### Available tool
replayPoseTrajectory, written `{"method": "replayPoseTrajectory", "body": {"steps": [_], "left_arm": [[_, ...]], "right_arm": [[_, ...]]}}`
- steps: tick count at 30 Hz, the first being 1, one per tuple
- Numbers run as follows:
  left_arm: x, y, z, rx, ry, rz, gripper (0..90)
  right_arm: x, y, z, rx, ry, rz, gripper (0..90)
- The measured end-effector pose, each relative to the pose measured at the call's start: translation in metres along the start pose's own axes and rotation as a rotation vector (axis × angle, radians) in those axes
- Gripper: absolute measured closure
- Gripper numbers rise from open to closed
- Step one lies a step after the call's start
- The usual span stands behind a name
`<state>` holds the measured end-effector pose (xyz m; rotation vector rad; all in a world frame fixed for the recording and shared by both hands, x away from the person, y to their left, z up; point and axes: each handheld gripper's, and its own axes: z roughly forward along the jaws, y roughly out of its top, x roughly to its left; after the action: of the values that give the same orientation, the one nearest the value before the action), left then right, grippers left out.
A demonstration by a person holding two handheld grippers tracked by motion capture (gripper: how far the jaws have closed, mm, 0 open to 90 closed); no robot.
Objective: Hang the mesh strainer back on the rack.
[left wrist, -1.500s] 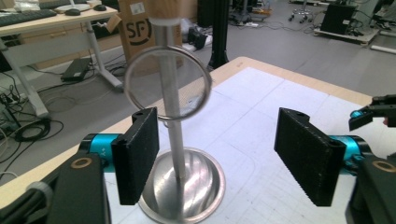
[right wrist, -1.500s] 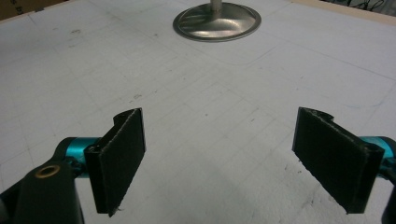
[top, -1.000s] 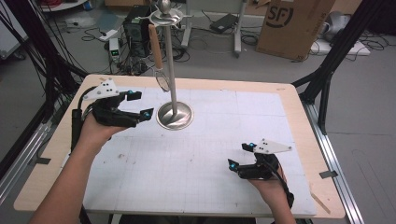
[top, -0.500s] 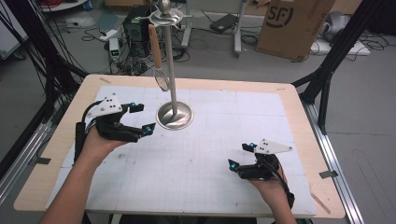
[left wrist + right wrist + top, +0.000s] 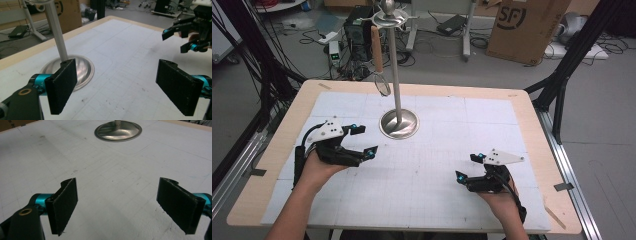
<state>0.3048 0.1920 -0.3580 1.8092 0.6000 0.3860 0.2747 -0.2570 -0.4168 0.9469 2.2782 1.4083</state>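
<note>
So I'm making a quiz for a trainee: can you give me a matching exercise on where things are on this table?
Things:
1. strainer
2. stand base
3. left gripper
4. right gripper

Places or states:
A. near right part of the mat, jaws open
B. hanging from the top of the pole
C. left of the base, jaws open and empty
D. resting on the mat, far middle

Pairs: 1-B, 2-D, 3-C, 4-A

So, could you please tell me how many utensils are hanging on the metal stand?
1: a small strainer with a wooden handle hangs from the top ring of the stand, left of its pole. Others may hide behind the pole.
</note>
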Motion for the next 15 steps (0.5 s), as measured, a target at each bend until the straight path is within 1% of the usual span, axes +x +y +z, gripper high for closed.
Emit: {"method": "replayPoseTrajectory", "body": {"steps": [3, 7, 10, 11, 12, 13, 14, 15], "left_arm": [[-0.002, -0.005, 0.000, 0.005, -0.007, -0.001, 17.8], [-0.004, -0.011, 0.000, 0.005, -0.004, -0.003, 17.8], [-0.004, -0.017, 0.002, 0.010, 0.007, -0.020, 17.8], [-0.004, -0.017, 0.002, 0.010, 0.007, -0.020, 17.8], [-0.003, -0.021, 0.003, 0.018, 0.007, -0.026, 17.8], [-0.003, -0.021, 0.003, 0.018, 0.007, -0.026, 17.8], [-0.003, -0.026, 0.005, 0.025, 0.003, -0.030, 17.8], [-0.003, -0.028, 0.006, 0.028, 0.008, -0.036, 17.8]], "right_arm": [[0.000, 0.000, 0.001, -0.003, 0.004, -0.005, 16.3], [0.000, -0.001, 0.001, -0.001, 0.007, -0.002, 16.3], [-0.001, -0.001, 0.001, 0.000, 0.004, 0.001, 16.3], [-0.001, -0.001, 0.001, 0.001, 0.005, 0.001, 16.3], [-0.001, -0.001, 0.001, 0.003, 0.003, 0.002, 16.3], [-0.001, -0.001, 0.001, 0.003, 0.001, -0.002, 16.3], [-0.001, -0.001, 0.001, 0.004, 0.001, -0.003, 16.3], [-0.001, -0.001, 0.001, 0.006, 0.001, 0.003, 16.3]]}}
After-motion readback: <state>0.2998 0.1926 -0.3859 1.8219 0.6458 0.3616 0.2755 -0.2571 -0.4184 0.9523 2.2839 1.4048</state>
